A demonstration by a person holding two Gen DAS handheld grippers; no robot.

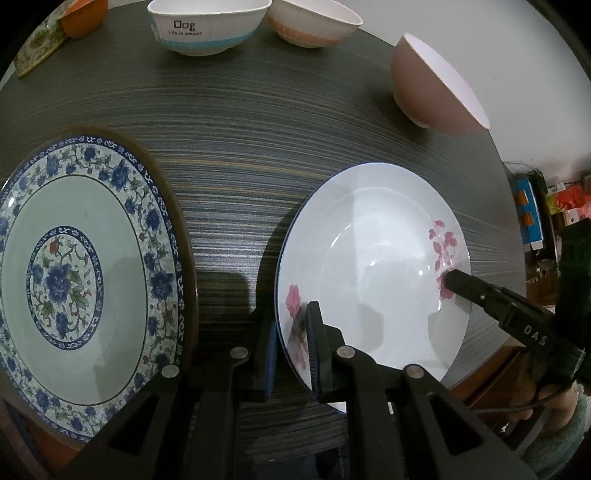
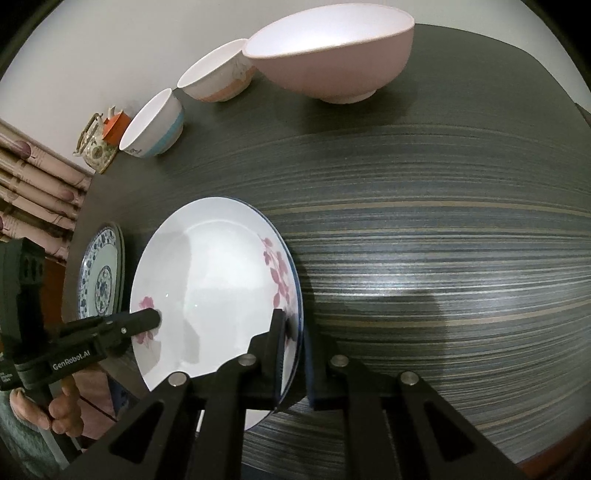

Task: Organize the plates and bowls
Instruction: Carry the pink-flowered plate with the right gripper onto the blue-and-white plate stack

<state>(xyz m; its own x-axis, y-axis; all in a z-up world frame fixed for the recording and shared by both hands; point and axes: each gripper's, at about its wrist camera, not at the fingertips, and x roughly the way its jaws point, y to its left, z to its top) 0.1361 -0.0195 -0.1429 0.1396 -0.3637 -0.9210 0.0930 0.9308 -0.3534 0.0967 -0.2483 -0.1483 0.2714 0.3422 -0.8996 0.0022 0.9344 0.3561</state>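
Observation:
A white plate with pink flowers [image 1: 369, 258] sits near the table's front edge; it also shows in the right wrist view [image 2: 214, 288]. My left gripper [image 1: 291, 332] is shut on its left rim. My right gripper [image 2: 293, 347] is shut on its right rim, and shows in the left wrist view [image 1: 452, 278]. A blue-and-white floral plate [image 1: 74, 273] lies to the left [image 2: 99, 273]. A pink bowl [image 1: 428, 85] [image 2: 332, 55], a peach-banded bowl [image 1: 314, 22] [image 2: 218, 74] and a blue-banded "Dog" bowl [image 1: 207, 26] [image 2: 155, 125] stand at the back.
The dark striped table [image 1: 277, 122] [image 2: 443, 229] carries everything. An orange bowl [image 1: 83, 16] and a patterned box [image 1: 40, 44] are at the far left corner; a teapot [image 2: 94, 144] shows there. Clutter [image 1: 532, 210] lies beyond the right edge.

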